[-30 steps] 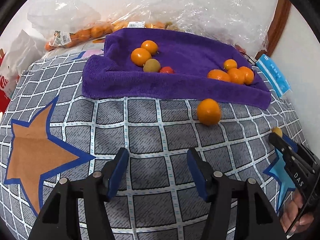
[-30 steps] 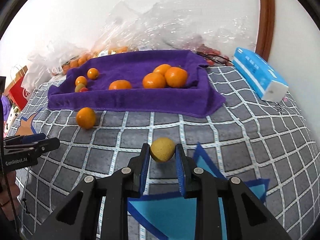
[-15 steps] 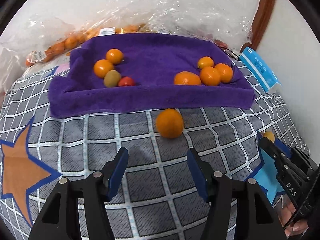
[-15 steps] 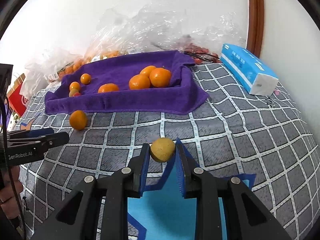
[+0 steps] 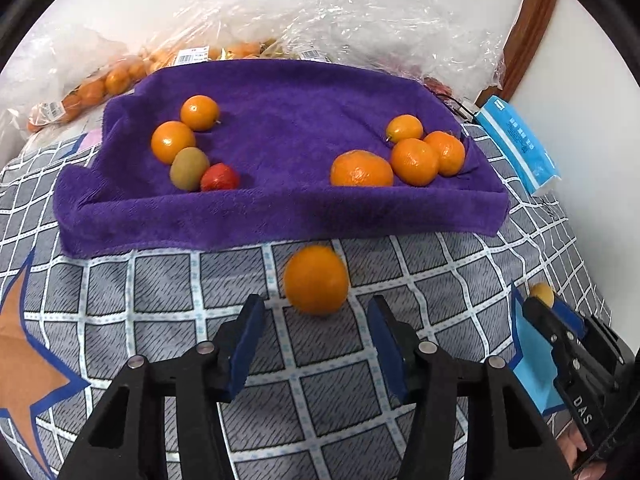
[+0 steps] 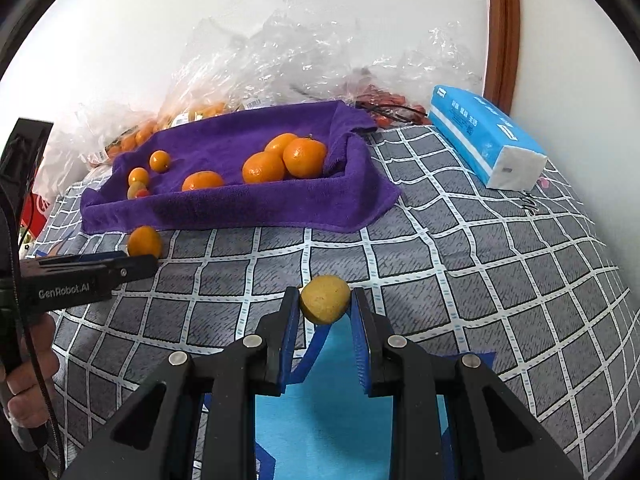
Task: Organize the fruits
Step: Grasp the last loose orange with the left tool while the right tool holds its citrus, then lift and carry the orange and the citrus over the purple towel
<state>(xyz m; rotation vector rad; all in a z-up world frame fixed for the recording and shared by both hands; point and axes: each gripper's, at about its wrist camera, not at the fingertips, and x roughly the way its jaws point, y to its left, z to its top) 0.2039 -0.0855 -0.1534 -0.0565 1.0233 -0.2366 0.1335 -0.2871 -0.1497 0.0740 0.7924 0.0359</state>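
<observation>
Looking through my left wrist camera, I see my left gripper (image 5: 316,320) pointing down at a loose orange (image 5: 316,279) that sits on the checked bedspread (image 5: 160,280), just in front of the purple towel (image 5: 280,216). The jaws have just been closing, yet they stand apart on either side of the orange and neither pad touches it; the fruit lies just beyond the tips, in line with the gap. On the towel I see two groups: at the left two small oranges, a green-brown fruit (image 5: 189,168) and a red one (image 5: 220,177) touching each other; at the right four oranges (image 5: 414,161) bunched together. Clear plastic bags (image 5: 320,12) of fruit are heaped behind the towel against the wall, and a blue tissue pack (image 5: 520,144) lies to the right. At the right edge my right gripper (image 5: 544,300) shows from the side.

Through my right wrist camera, the right gripper (image 6: 326,300) has its pads pressed against both sides of a small yellow fruit (image 6: 325,299), holding it above the bedspread. The towel (image 6: 260,208) lies further back with the oranges on it. At the left, a hand (image 6: 28,368) holds my left gripper (image 6: 132,266), whose tip is just beside the loose orange (image 6: 144,241).
</observation>
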